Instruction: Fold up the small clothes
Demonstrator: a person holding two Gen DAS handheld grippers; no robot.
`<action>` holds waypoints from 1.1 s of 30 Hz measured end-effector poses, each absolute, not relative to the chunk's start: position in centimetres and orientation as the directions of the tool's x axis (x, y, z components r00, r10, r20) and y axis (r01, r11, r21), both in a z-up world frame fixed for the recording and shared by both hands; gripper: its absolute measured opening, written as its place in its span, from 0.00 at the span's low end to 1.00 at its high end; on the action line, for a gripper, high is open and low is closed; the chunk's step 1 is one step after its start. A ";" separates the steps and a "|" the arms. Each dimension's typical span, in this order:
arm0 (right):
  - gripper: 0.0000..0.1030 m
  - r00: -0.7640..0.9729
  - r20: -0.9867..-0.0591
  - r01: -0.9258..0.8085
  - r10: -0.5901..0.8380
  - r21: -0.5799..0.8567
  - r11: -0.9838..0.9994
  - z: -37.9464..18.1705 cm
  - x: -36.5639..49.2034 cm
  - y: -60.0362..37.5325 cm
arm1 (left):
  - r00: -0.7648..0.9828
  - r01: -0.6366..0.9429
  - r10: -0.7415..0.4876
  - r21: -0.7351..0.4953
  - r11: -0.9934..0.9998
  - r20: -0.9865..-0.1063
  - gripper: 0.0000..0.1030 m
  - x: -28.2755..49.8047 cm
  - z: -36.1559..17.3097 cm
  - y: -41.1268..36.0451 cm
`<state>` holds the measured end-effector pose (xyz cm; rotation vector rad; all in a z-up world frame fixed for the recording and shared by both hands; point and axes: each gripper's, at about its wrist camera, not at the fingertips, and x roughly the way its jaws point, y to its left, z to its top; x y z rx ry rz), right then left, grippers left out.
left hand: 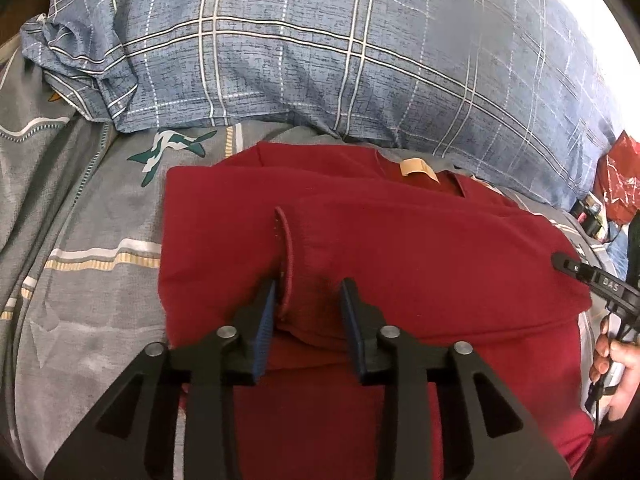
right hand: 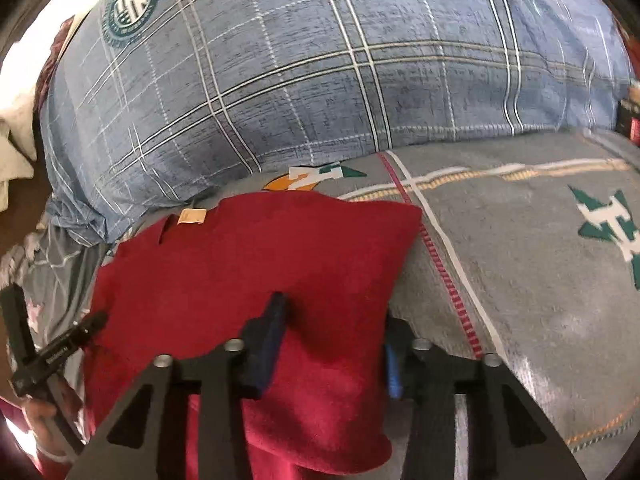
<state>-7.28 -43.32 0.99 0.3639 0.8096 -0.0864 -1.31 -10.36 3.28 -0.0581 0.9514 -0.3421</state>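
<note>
The left gripper [left hand: 308, 292] has its fingers parted astride a raised hem fold of the red garment [left hand: 400, 248], which lies partly folded on the grey bedsheet [left hand: 80, 216] just before the blue checked pillow [left hand: 320, 48]. The right gripper [right hand: 332, 320] is spread around the garment's right edge, not clamped.

L wrist cam: close, above red garment [left hand: 360, 248], facing blue plaid pillow [left hand: 320, 48]. R wrist cam: close, same facing, from garment's rt edge. Shared: garment, pillow, grey bedsheet [right hand: 520, 264].
</note>
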 end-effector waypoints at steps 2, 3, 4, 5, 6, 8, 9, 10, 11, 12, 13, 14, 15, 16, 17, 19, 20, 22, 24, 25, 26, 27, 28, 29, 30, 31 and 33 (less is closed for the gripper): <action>0.09 0.708 -0.706 0.223 0.001 0.225 0.948 1.7 -7.5 -43.0 | 0.532 0.272 -0.316 -0.194 0.942 -0.786 0.39 -1.4 3.3 -10.6; 0.09 0.721 -0.692 0.222 -0.017 0.207 0.953 2.4 -7.7 -42.8 | 0.533 0.277 -0.316 -0.190 0.942 -0.785 0.42 -1.5 3.4 -10.8; 0.08 0.731 -0.681 0.220 -0.040 0.179 0.959 2.9 -7.8 -42.4 | 0.535 0.281 -0.315 -0.186 0.941 -0.784 0.43 -1.5 3.4 -10.9; 0.08 0.737 -0.671 0.216 -0.075 0.128 0.968 3.4 -7.8 -41.8 | 0.536 0.285 -0.315 -0.183 0.941 -0.783 0.46 -1.6 3.4 -11.1; 0.08 0.734 -0.670 0.214 -0.109 0.076 0.974 3.4 -7.5 -41.3 | 0.537 0.288 -0.315 -0.181 0.940 -0.783 0.49 -1.6 3.3 -11.2; 0.08 0.700 -0.701 0.232 -0.139 0.039 0.972 2.1 -6.8 -41.3 | 0.540 0.294 -0.313 -0.173 0.940 -0.782 0.52 -1.7 3.3 -11.5; 0.08 0.686 -0.713 0.242 -0.146 0.035 0.970 1.4 -6.5 -41.5 | 0.541 0.297 -0.311 -0.168 0.940 -0.782 0.52 -1.8 3.4 -11.6; 0.08 0.681 -0.718 0.249 -0.142 0.045 0.967 1.1 -6.4 -41.9 | 0.542 0.299 -0.309 -0.165 0.940 -0.781 0.52 -1.8 3.4 -11.6; 0.08 0.684 -0.717 0.251 -0.130 0.064 0.966 1.1 -6.4 -42.2 | 0.542 0.300 -0.309 -0.163 0.940 -0.781 0.53 -1.9 3.4 -11.6; 0.08 0.685 -0.718 0.253 -0.123 0.076 0.965 1.2 -6.5 -42.5 | 0.541 0.301 -0.312 -0.167 0.939 -0.781 0.54 -1.8 3.4 -11.6; 0.09 0.687 -0.717 0.257 -0.117 0.089 0.962 1.4 -6.6 -42.8 | 0.539 0.302 -0.316 -0.171 0.938 -0.780 0.54 -1.8 3.4 -11.5; 0.09 0.687 -0.718 0.261 -0.109 0.103 0.960 1.3 -6.7 -43.1 | 0.538 0.303 -0.320 -0.175 0.937 -0.780 0.56 -1.8 3.4 -11.5; 0.11 0.685 -0.721 0.264 -0.102 0.115 0.958 1.2 -6.8 -43.3 | 0.538 0.304 -0.321 -0.176 0.936 -0.779 0.57 -1.7 3.4 -11.5; 0.16 0.686 -0.721 0.269 -0.102 0.121 0.956 1.2 -7.0 -43.4 | 0.538 0.305 -0.322 -0.176 0.936 -0.779 0.58 -1.8 3.4 -11.5; 0.23 0.687 -0.719 0.276 -0.105 0.125 0.953 1.2 -7.2 -43.5 | 0.538 0.308 -0.323 -0.176 0.935 -0.778 0.60 -1.9 3.5 -11.5; 0.45 0.687 -0.715 0.321 -0.129 0.138 0.937 1.9 -8.1 -44.2 | 0.540 0.310 -0.326 -0.177 0.934 -0.776 0.61 -1.9 3.5 -11.5; 0.47 0.694 -0.711 0.324 -0.115 0.165 0.932 2.3 -8.6 -44.5 | 0.539 0.310 -0.329 -0.181 0.934 -0.775 0.63 -1.9 3.5 -11.5; 0.47 0.722 -0.691 0.282 -0.049 0.228 0.932 3.4 -9.6 -44.4 | 0.536 0.313 -0.339 -0.192 0.930 -0.773 0.68 -1.9 3.5 -11.5; 0.47 0.743 -0.669 0.222 -0.009 0.234 0.947 4.6 -10.6 -43.2 | 0.540 0.321 -0.335 -0.179 0.930 -0.772 0.72 -2.0 3.5 -11.9; 0.44 0.748 -0.663 0.204 -0.011 0.214 0.955 4.8 -11.0 -42.3 | 0.544 0.323 -0.329 -0.169 0.931 -0.772 0.72 -2.1 3.4 -12.0; 0.43 0.747 -0.665 0.183 -0.009 0.193 0.964 4.9 -11.2 -41.3 | 0.551 0.327 -0.319 -0.152 0.933 -0.771 0.73 -2.2 3.4 -12.2; 0.42 0.734 -0.679 0.159 0.008 0.184 0.970 4.6 -11.2 -40.5 | 0.556 0.330 -0.313 -0.142 0.933 -0.770 0.73 -2.3 3.3 -12.3; 0.34 0.715 -0.699 0.145 0.022 0.178 0.973 4.1 -11.0 -39.8 | 0.558 0.332 -0.310 -0.136 0.934 -0.770 0.73 -2.3 3.3 -12.4; 0.28 0.689 -0.724 0.136 0.027 0.165 0.977 3.5 -10.7 -39.4 | 0.560 0.333 -0.309 -0.133 0.934 -0.769 0.74 -2.3 3.3 -12.4; 0.22 0.663 -0.749 0.142 0.010 0.138 0.980 2.6 -10.5 -39.1 | 0.560 0.334 -0.310 -0.133 0.933 -0.769 0.74 -2.3 3.3 -12.4; 0.21 0.638 -0.770 0.154 -0.014 0.109 0.982 1.9 -10.2 -39.0 | 0.558 0.336 -0.312 -0.135 0.932 -0.768 0.74 -2.3 3.3 -12.3; 0.21 0.630 -0.775 0.162 -0.047 0.072 0.984 1.0 -10.0 -38.9 | 0.560 0.337 -0.313 -0.134 0.932 -0.767 0.75 -2.3 3.3 -12.3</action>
